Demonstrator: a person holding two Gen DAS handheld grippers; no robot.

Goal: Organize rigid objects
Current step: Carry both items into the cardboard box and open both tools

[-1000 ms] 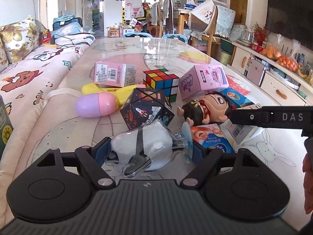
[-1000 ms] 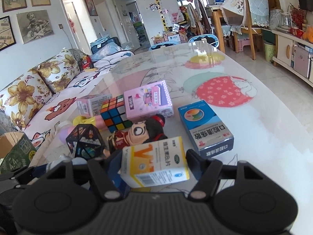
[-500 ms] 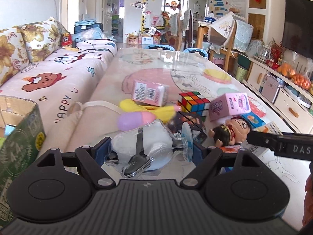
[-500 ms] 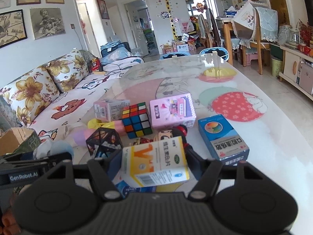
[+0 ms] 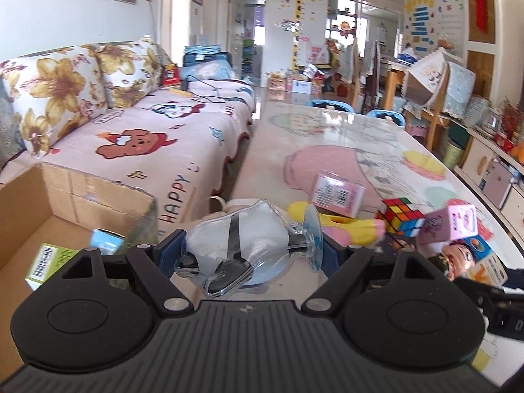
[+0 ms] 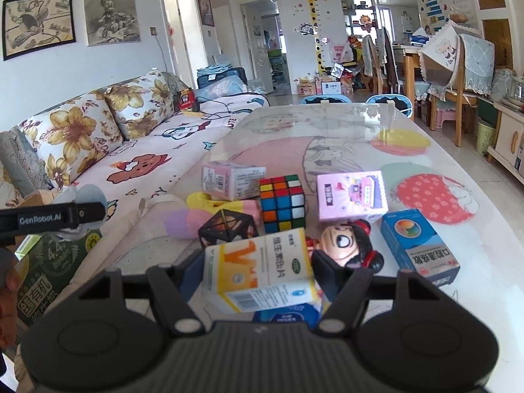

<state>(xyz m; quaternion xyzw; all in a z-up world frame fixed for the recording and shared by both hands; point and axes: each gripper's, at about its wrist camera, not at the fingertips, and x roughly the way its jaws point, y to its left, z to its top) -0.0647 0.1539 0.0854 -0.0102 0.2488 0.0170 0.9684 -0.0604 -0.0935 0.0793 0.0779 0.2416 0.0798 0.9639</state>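
While the left tool [image 5: 245, 255] is squeezing a clear plastic mask [image 5: 242, 249] near the cardboard box [image 5: 98, 193], the right tool [image 6: 258, 271] is gripping a yellow-and-white medicine box [image 6: 262, 268] above the counter [image 6: 327, 131].

Each fisheye camera sits just behind its own tool, looking forward and slightly down along the fingers. Both views share the worktop [image 5: 327, 150] ahead, the Rubik's cube [image 6: 282, 203] and the sofa [image 6: 108, 150] leftward.
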